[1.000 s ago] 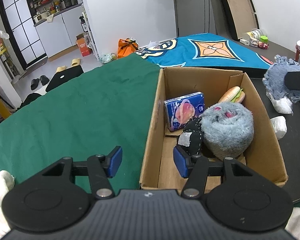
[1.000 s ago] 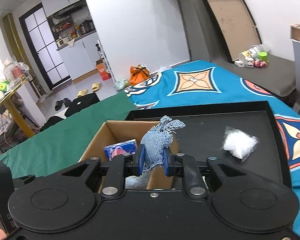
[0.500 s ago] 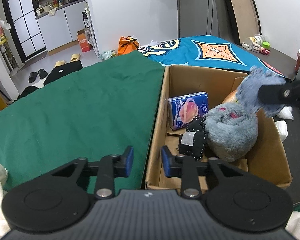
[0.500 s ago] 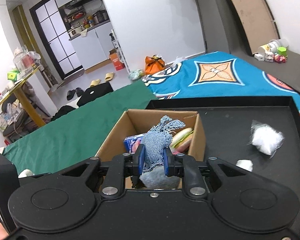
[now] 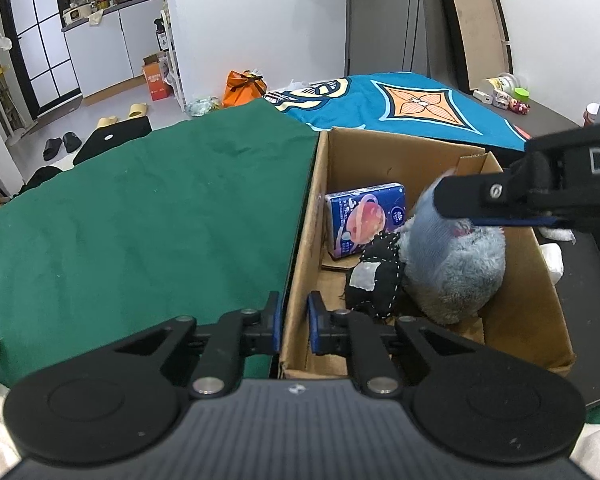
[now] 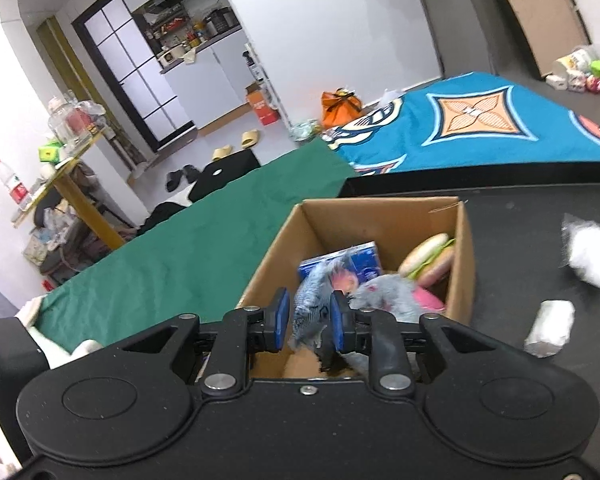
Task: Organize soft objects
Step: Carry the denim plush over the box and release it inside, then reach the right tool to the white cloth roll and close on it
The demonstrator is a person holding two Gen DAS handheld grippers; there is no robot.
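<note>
A cardboard box holds a blue tissue pack, a black patched toy, a grey furry plush and a burger toy. My left gripper is shut on the box's near left wall. My right gripper is above the box, shut on a blue denim cloth bundle. In the left wrist view the bundle hangs from the right gripper over the grey plush.
The box stands between a green cloth and a black tray. A bag of white stuffing and a white roll lie on the tray. A blue patterned blanket lies behind.
My right gripper carried the denim bundle from beside the box to inside it, lowering toward the plush. My left gripper closed from open onto the box's left wall.
</note>
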